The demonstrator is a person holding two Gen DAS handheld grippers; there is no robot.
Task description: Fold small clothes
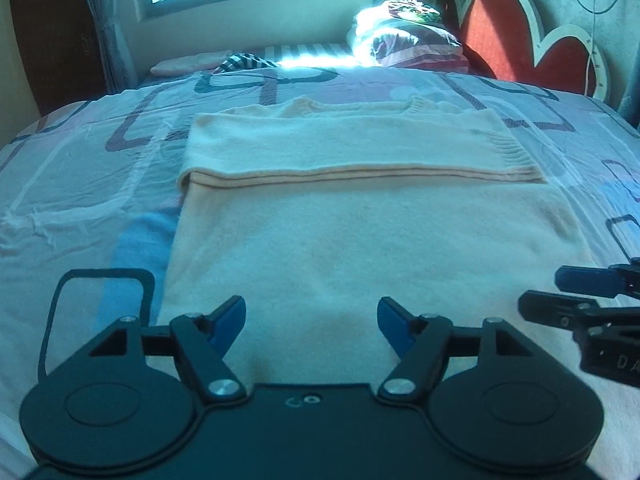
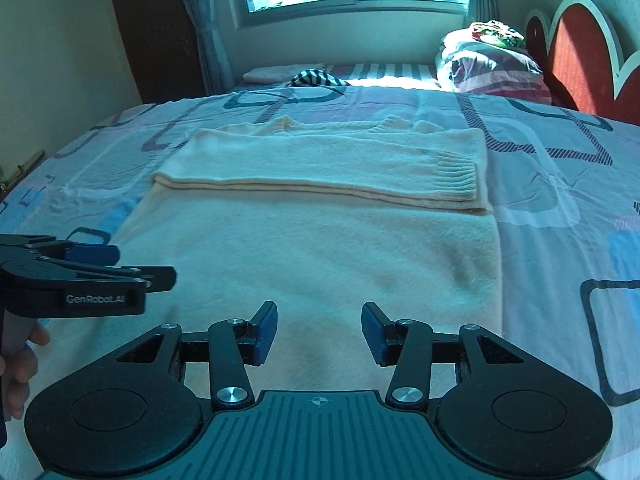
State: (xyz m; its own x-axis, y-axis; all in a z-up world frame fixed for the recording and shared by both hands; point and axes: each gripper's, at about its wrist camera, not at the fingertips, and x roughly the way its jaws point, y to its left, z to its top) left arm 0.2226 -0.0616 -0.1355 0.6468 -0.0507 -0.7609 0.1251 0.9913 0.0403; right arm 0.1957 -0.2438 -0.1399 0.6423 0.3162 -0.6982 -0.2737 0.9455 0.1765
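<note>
A cream knit sweater [image 1: 360, 240] lies flat on the bed, collar at the far end, with both sleeves folded across the chest; it also shows in the right wrist view [image 2: 320, 248]. A ribbed sleeve cuff [image 2: 460, 176] lies at the right side of the fold. My left gripper [image 1: 312, 320] is open and empty above the sweater's near hem. My right gripper [image 2: 319, 330] is open and empty over the hem, further right. Each gripper appears in the other's view: the right gripper [image 1: 560, 292] at the right edge, the left gripper [image 2: 120, 268] at the left edge.
The patterned bedsheet [image 1: 80, 200] surrounds the sweater. Pillows and folded bedding [image 1: 408, 36] are piled at the far right by a red headboard [image 1: 500, 32]. A striped cloth [image 2: 316, 78] and a pink pillow [image 2: 268, 74] lie under the window.
</note>
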